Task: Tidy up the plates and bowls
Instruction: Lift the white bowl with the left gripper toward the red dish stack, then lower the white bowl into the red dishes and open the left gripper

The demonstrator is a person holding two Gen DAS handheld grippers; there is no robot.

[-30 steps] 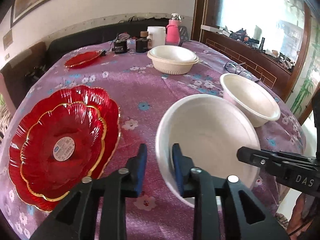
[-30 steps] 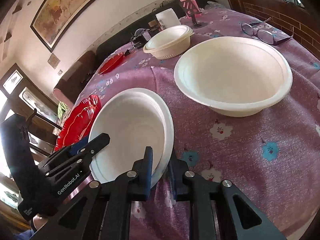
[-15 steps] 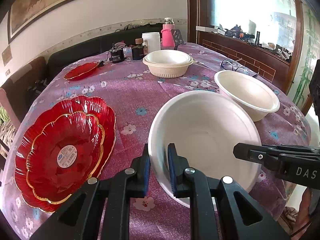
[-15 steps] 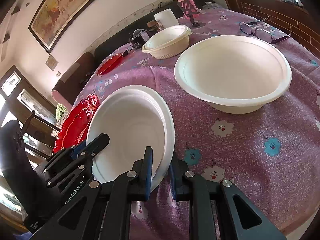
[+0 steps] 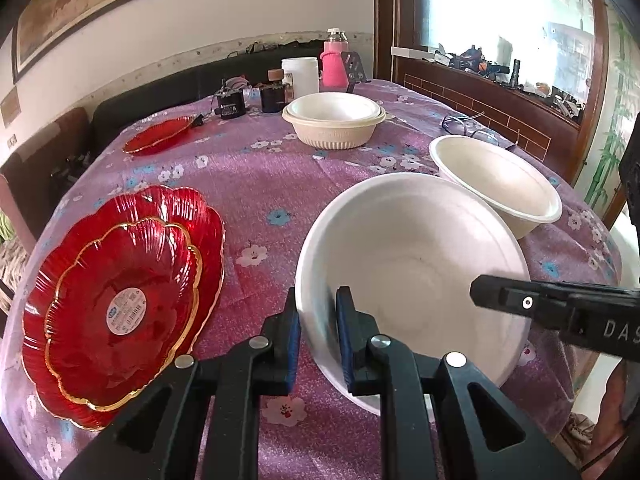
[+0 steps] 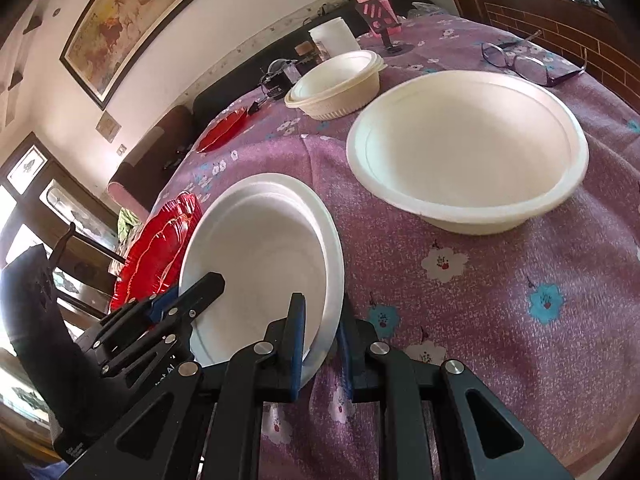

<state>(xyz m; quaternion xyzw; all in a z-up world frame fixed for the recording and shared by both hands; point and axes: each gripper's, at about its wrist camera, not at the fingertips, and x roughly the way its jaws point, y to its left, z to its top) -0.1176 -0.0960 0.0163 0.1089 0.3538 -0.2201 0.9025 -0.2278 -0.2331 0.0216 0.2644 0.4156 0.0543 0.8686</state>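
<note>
The white bowl [image 5: 412,276] sat tilted near the table's [image 5: 260,184] front edge, its rim pinched on both sides: the left gripper [image 5: 316,340] clamped the left rim, the right gripper [image 6: 322,346] the right rim. Beside it lay stacked red plates [image 5: 120,300] bearing a round sticker, unreadable. "DAS" showed on the right gripper.

A lived-in home dining room is shown. A round counter [image 5: 280,184] is covered with a purple flowered cloth, a framed painting [image 6: 132,20] is hung on the white wall, and a dark sofa [image 5: 160,92] is set behind. Reading glasses [image 6: 524,60], a pink flask [image 5: 334,62] and a cluttered window ledge [image 5: 500,72] are seen.
</note>
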